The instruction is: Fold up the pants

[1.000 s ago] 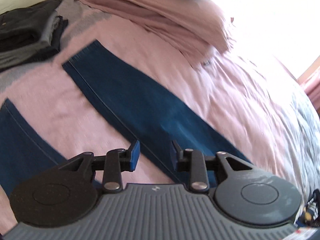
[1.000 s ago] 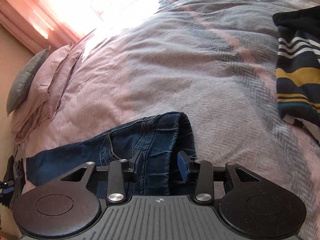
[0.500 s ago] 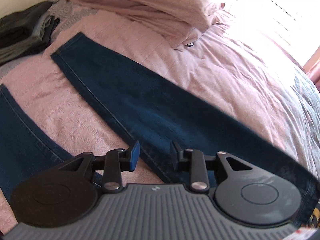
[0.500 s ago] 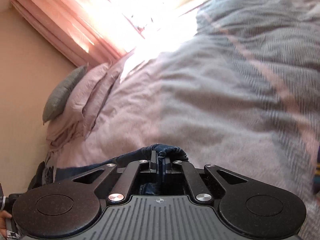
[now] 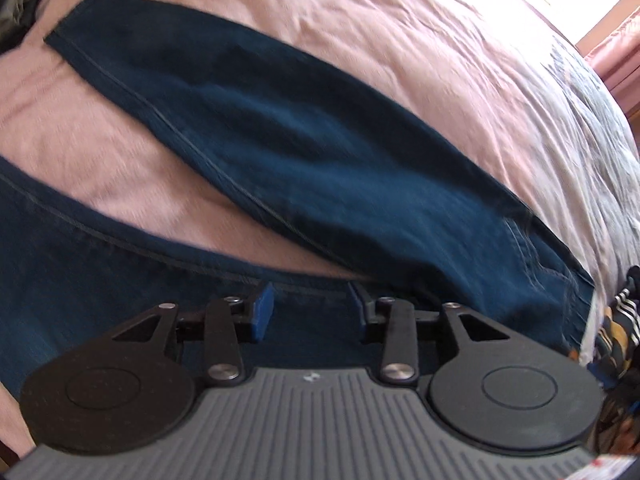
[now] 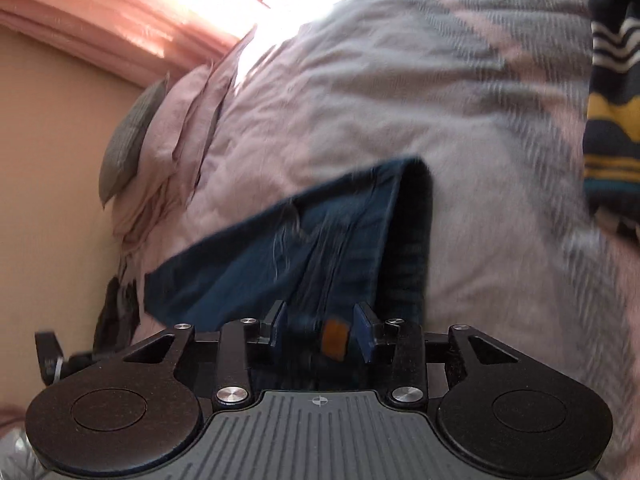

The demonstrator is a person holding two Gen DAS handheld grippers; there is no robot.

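Note:
Dark blue jeans (image 5: 320, 152) lie spread on a pink bedspread (image 5: 440, 60), one leg running diagonally up to the left, the other (image 5: 80, 264) along the lower left. My left gripper (image 5: 312, 312) hovers low over the denim where the legs meet. Its jaws are opening and nothing is pinched between them. In the right wrist view the jeans' waist end (image 6: 340, 232) lies bunched. My right gripper (image 6: 322, 330) stands over it with its jaws opening. Denim and a brown label (image 6: 335, 338) lie between the pads, which do not press on them.
A striped dark and yellow garment (image 6: 612, 120) lies at the right and shows in the left wrist view too (image 5: 616, 320). Pink pillows (image 6: 176, 132) and a grey cushion (image 6: 124, 148) sit at the bed's head. Dark folded clothes (image 5: 20, 20) lie at the far left.
My left gripper has travelled down along the legs and sunk closer to the denim. My right gripper shut on the waist fabric half a second ago and has now opened again.

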